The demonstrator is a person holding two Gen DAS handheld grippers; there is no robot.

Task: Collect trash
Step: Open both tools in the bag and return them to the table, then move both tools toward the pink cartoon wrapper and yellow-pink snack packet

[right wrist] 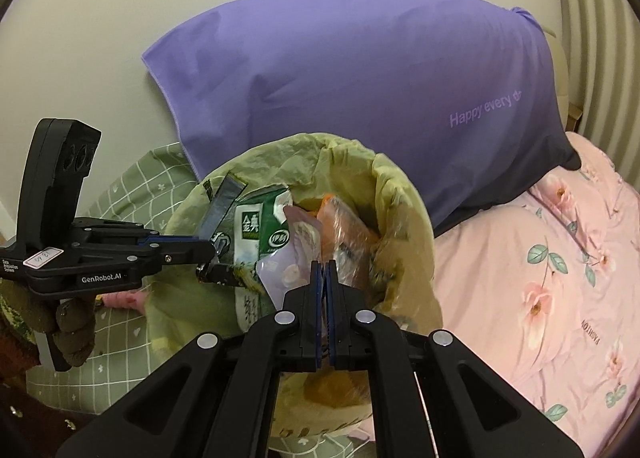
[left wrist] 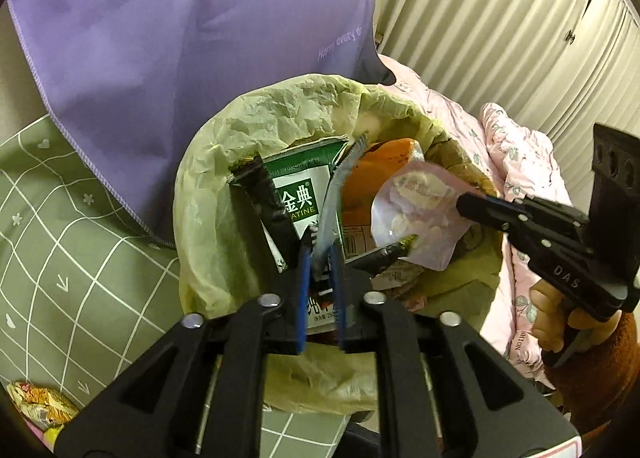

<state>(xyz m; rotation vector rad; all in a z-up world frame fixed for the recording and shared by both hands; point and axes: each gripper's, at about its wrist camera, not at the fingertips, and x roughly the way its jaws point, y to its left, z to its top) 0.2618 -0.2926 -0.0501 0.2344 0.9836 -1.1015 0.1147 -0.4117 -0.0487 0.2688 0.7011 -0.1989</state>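
The left gripper (left wrist: 322,258) stands slightly parted around a silver wrapper (left wrist: 334,194) over the lined bin (left wrist: 208,194) on the bed; the right gripper (right wrist: 324,278) pinches a pale packet (left wrist: 420,214) above the bin's near rim. Best to part both jaws fully inside the rim, letting the trash fall clear.

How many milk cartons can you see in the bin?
1: a green-and-white milk carton sticks up inside the lined bin, in among other packaging. More could be buried underneath, out of sight.

Purple pillow (right wrist: 360,98), pink floral quilt (right wrist: 540,278).
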